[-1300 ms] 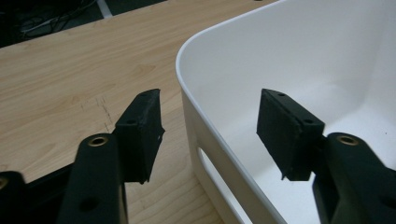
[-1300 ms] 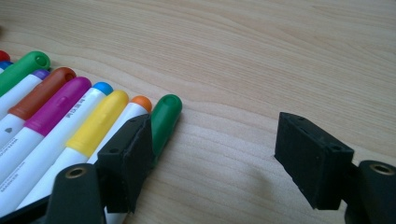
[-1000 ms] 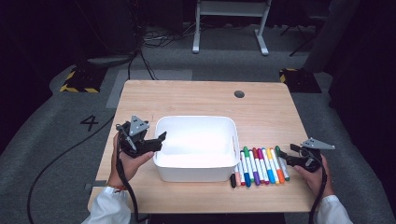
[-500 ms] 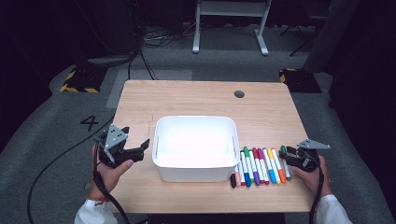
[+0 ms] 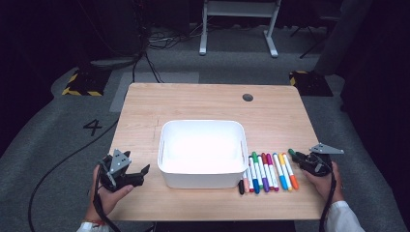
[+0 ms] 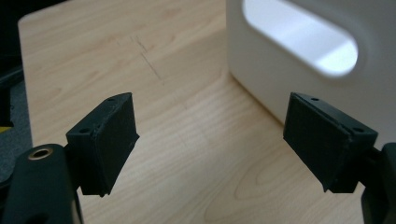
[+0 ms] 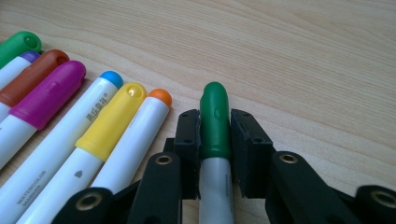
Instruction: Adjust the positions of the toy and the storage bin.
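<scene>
Right gripper point(image 7: 215, 154) near table's point(image 5: 203, 96) right edge, jaws just closed, clamped on green marker point(image 7: 214, 122) at its cap. Marker lies on table just right of marker row point(image 5: 266, 172), toward near edge; whether lifted off wood, hard to tell. Left gripper point(image 6: 212, 144) at near left corner, jaws apart, nothing between. White bin point(image 5: 167, 145) mid-table, just beside it.

A white "4" is painted on the floor point(image 5: 92, 127) left of the counter point(image 5: 203, 104). The yellow-capped marker point(image 7: 70, 172) reads "WATERCOLOR MARKER" in the right gripper view. The blue-capped marker point(image 7: 70, 126) carries small Chinese characters, too small to read.
</scene>
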Demonstrator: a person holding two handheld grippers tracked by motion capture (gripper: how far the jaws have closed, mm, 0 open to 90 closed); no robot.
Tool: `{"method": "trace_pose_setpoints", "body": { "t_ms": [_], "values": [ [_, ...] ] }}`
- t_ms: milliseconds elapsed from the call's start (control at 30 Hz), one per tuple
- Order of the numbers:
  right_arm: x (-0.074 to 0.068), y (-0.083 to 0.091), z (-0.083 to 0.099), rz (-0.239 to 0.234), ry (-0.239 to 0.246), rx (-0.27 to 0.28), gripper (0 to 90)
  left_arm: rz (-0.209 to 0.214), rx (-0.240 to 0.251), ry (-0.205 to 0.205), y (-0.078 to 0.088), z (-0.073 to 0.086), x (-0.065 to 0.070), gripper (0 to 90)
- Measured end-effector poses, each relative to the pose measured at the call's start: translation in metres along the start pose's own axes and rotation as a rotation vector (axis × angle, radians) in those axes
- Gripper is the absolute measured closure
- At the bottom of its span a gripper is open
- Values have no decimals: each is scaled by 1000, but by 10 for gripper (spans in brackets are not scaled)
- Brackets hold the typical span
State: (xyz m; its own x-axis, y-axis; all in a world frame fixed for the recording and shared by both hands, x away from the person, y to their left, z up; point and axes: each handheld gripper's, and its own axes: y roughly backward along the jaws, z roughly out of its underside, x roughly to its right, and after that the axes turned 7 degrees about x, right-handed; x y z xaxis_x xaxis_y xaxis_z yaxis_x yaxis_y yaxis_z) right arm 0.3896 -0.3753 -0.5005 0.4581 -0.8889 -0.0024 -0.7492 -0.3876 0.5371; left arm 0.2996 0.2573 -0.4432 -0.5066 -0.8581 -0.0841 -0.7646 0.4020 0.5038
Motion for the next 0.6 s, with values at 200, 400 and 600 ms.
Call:
{"method": "trace_pose_setpoints", "body": {
  "t_ms": [200, 400, 600],
  "values": [
    [-1, 0, -2, -6, 26, -14, 744, 75, -93, -41, -19, 21, 11, 178],
    [0, 3, -4, -22, 33, 8, 745, 138, -136, -55, -30, 33, 15, 182],
    [-1, 2, -3, -44, 40, -9, 746, 143, -156, -55, -35, 39, 15, 186]
  ]
}}
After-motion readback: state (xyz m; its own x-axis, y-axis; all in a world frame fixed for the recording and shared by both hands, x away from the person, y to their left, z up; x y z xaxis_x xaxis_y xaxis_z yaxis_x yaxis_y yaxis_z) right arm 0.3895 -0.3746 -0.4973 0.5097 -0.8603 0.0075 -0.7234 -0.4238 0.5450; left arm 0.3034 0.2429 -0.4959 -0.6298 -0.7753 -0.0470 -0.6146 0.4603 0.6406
